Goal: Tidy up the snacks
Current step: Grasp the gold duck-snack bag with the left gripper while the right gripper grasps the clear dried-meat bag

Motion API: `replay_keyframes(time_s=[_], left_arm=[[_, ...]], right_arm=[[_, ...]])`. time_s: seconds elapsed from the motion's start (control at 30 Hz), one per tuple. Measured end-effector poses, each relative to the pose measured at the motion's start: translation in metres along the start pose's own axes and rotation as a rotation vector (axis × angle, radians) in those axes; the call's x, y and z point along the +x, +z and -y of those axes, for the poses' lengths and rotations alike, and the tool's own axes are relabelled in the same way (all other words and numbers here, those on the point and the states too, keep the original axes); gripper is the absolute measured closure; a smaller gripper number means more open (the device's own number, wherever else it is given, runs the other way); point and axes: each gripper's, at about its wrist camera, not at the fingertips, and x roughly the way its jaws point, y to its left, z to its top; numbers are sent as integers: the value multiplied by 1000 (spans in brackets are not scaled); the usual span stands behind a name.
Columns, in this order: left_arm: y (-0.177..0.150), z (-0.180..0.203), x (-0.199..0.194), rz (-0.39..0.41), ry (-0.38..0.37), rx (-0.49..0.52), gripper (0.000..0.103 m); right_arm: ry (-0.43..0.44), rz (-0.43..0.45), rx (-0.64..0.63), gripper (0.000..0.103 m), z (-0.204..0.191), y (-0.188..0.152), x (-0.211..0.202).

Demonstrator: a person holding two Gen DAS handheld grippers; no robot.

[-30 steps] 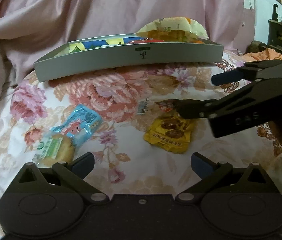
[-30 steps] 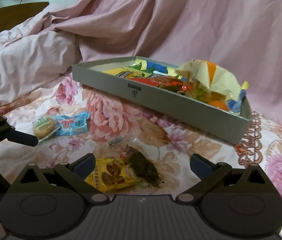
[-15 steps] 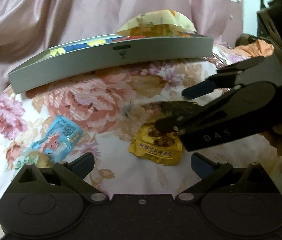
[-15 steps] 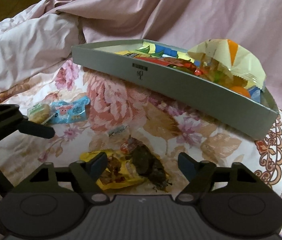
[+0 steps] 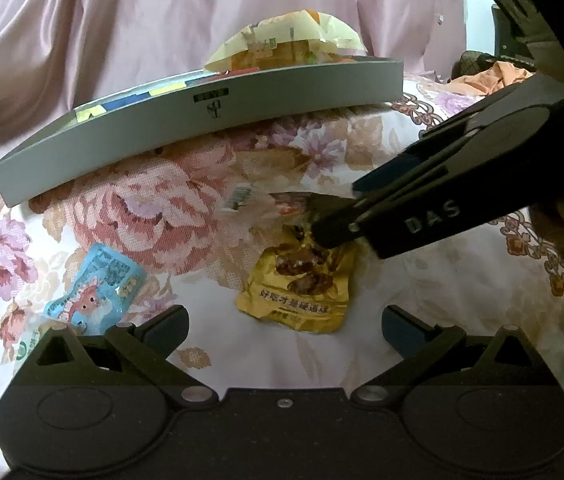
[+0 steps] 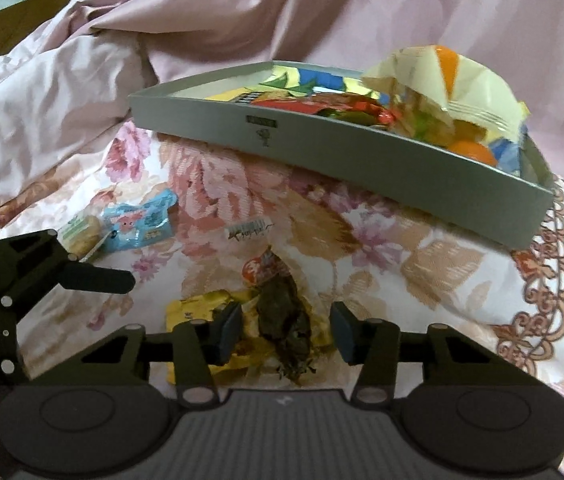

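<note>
**A:** What does the left wrist view show?

**B:** The left claw (image 5: 285,322) stands wide with nothing between its fingers, low over a floral bedspread (image 5: 421,300). Just ahead lies a yellow snack packet (image 5: 301,284), its long axis running away from the camera, printed end nearest. The right claw (image 5: 335,216) reaches in from the right, tips down at the packet's far end, over a dark snack packet (image 5: 301,202) that it mostly hides. A blue packet (image 5: 94,284) lies to the left. Behind sits a grey tray (image 5: 210,120), long side across the view, heaped with snacks.

**B:** And the right wrist view?

**A:** The right claw (image 6: 285,334) is closing, narrow, its pads either side of the dark snack packet (image 6: 283,320) but apart from it. That packet lies lengthwise away from the camera, red end (image 6: 262,268) farthest, partly on the yellow packet (image 6: 198,308). The left claw (image 6: 98,276) shows at the left. The grey tray (image 6: 321,140) runs diagonally beyond.
</note>
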Motion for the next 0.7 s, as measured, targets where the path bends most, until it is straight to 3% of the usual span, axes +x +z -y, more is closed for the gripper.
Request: replay_keyframes(time_s=[0.43, 0.6, 0.7], left_arm=[[29, 9, 29, 3, -63, 162, 1], [45, -2, 43, -56, -165, 112, 3], [46, -4, 47, -74, -187, 102, 8]], right_arm=[[-11, -67, 64, 50, 27, 3, -19], [-18, -98, 55, 50, 36, 0, -17], [-13, -110, 64, 49, 42, -1, -12]])
